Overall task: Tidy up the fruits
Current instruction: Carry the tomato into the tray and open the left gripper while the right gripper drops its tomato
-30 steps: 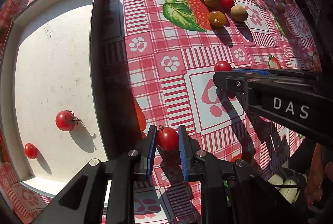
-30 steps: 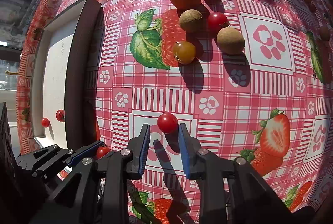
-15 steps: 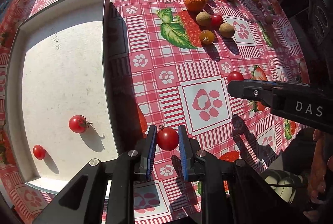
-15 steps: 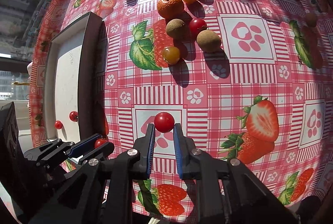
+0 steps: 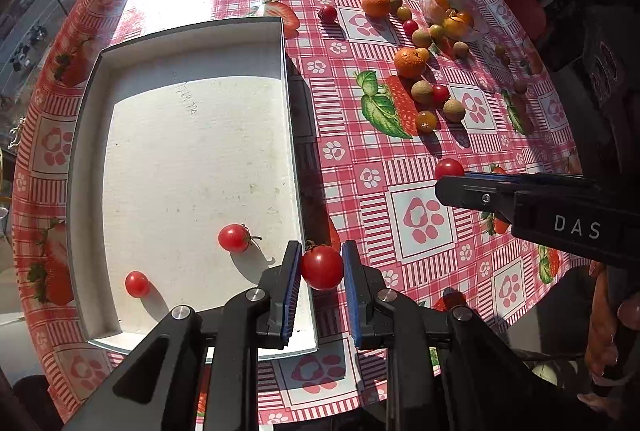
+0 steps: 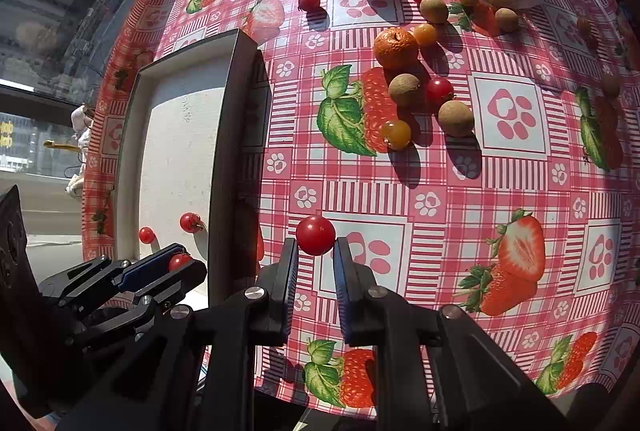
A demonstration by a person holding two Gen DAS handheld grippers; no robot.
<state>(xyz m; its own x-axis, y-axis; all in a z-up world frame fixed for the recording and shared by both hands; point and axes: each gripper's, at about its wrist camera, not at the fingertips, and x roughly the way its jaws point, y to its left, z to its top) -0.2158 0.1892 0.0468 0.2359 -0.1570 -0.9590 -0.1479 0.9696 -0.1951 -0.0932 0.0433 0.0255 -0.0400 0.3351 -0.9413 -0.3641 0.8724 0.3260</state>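
- Table w/ red check cloth [image 5: 400, 159] now seen from higher than a sec ago in both views: more of it in frame, far edge + street visible at top. Both tongs lifted clear of cloth.
- White tray [image 5: 192, 159] fills centre-left of left view; more of its floor showing than before. Sits left of centre in right view, dark side wall toward camera.
- Loose fruit pile [image 6: 416, 79] upper right of both views, unchanged: mandarins, brown longans, yellow + red cherry toms, clear bowl at top right. Plenty left to sort.
- Left gripper [image 5: 322, 267] bottom centre of left view, clamped tight on stemmed tomato [image 5: 322, 267]; now hanging right over tray's right wall, closer to tray than a sec ago.
- Right gripper [image 6: 316, 243] bottom centre of right view, squeezed on small cherry tomato [image 6: 315, 235], gripped at tip of pads only; was open around it on cloth a sec ago.
- Two tomatoes already on tray floor, lower left of left view: stemmed one [image 5: 234, 237], small one [image 5: 137, 283].
- Meaning: both picks done, carry to tray underway; drop-off likely next, left first.
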